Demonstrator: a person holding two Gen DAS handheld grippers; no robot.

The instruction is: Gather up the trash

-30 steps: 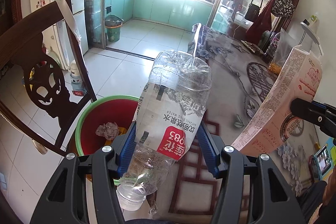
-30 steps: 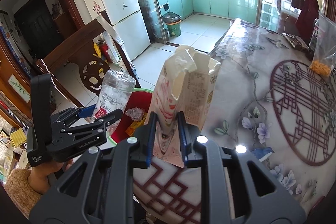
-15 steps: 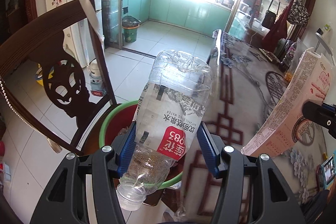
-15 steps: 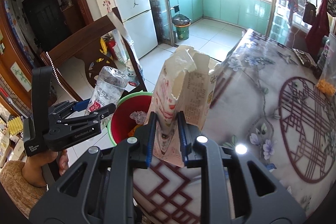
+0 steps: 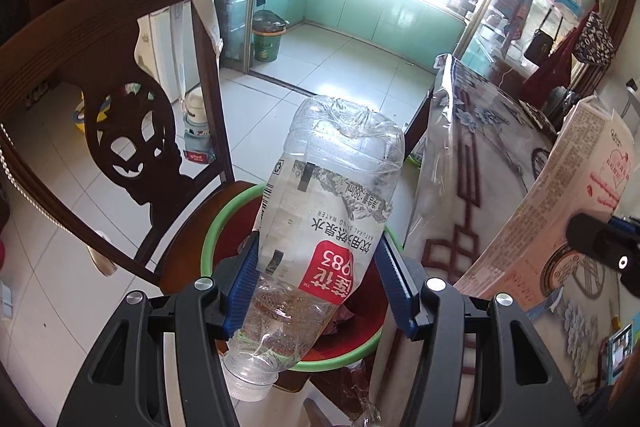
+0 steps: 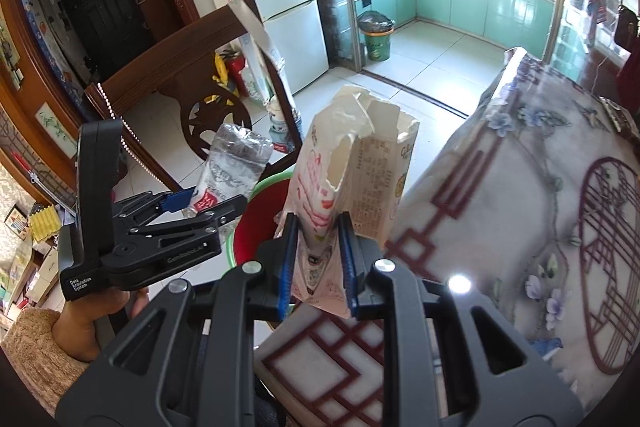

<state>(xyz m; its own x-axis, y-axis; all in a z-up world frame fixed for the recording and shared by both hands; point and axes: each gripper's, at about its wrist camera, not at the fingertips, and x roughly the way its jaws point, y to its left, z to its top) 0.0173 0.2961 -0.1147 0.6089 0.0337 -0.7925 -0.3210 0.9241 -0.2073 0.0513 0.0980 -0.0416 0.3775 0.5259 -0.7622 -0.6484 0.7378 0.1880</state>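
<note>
On the far left stood a dark wooden chair [image 5: 100, 99], and on its seat sat a red bin with a green rim [image 5: 218, 227], parked there, it seems, so it rose close to the table's edge for easy dropping. Over that bin hung the left gripper [image 5: 316, 283], its blue pads clamped on a crushed clear water bottle [image 5: 324, 223] held cap-down, base pointing away; the neck already overlapped the bin's rim, so a release would likely send it in. Some crumpled rubbish already lay in the bin, half hidden by the bottle. In the right wrist view a hand [image 6: 80, 323] in a fuzzy sleeve carried that left tool. Further right, the right gripper [image 6: 318, 263] had its fingers squeezed narrow on the lower part of a torn-open milk carton [image 6: 352, 187], upright, hovering over the near left corner of the table [image 6: 540, 227] with its flowered plastic cover, just beside the bin, probably queued to follow the bottle.
</note>
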